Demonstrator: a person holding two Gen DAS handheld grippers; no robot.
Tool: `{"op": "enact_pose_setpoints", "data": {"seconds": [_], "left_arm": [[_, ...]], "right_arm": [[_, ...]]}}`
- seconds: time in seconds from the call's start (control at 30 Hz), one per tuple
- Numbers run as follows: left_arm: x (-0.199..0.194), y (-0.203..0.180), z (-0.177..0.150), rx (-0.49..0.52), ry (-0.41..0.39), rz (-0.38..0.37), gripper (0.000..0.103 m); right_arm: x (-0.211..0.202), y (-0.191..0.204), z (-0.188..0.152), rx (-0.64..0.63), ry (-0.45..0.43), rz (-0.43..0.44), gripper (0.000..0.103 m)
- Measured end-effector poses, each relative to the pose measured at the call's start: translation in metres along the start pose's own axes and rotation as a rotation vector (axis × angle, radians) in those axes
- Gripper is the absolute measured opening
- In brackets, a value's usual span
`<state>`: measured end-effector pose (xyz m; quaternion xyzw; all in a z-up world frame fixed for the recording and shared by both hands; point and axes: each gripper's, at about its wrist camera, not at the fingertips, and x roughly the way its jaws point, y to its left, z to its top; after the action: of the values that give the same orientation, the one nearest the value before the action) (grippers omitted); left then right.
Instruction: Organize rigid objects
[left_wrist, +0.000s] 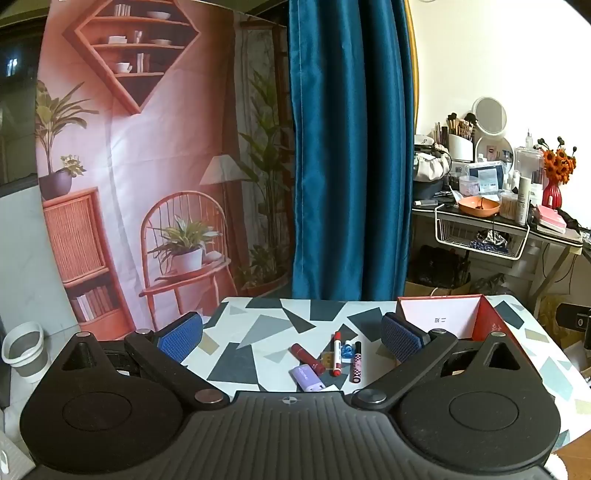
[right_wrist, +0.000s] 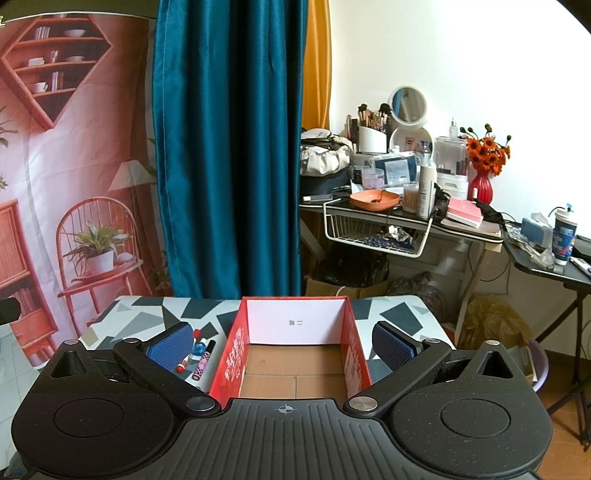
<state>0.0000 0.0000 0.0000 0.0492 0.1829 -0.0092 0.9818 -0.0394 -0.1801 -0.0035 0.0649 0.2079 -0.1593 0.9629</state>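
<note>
A: Item one, grippers. We count two. The left gripper has its jaws spread to the full, nothing between the blue pads. The right gripper is spread just as wide, also holding nothing.

B: Agreed. Item two, the table, one, with a grey, black and white shard pattern on top.

A: Item three, small rigid objects in a loose cluster on the table, seen between the left gripper's fingers. We count six from the left wrist view: one dark red tube, one lilac case, one red-and-white marker, one small blue-and-white bottle, one black-capped tube with a pink checked body, and one small yellowish piece lying between the red tube and the marker.

B: From the right wrist view we can confirm only three of those, the rest being hidden behind the left finger: the marker, the blue bottle and the checked tube.

A: Item four, one red box, open at the top, white inner back wall, brown cardboard floor. It stands on the table just to the right of the cluster, and directly ahead of the right gripper. We see nothing lying inside it.

B: Item five, background: one blue curtain, one printed backdrop and one cluttered side desk bearing one red vase of orange flowers.
</note>
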Motion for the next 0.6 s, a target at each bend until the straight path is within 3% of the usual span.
{"op": "enact_pose_setpoints", "data": {"seconds": [0.6], "left_arm": [[0.0017, 0.0005, 0.0024, 0.003, 0.005, -0.001, 0.103]], "right_arm": [[-0.0004, -0.0024, -0.001, 0.001, 0.001, -0.004, 0.103]]}}
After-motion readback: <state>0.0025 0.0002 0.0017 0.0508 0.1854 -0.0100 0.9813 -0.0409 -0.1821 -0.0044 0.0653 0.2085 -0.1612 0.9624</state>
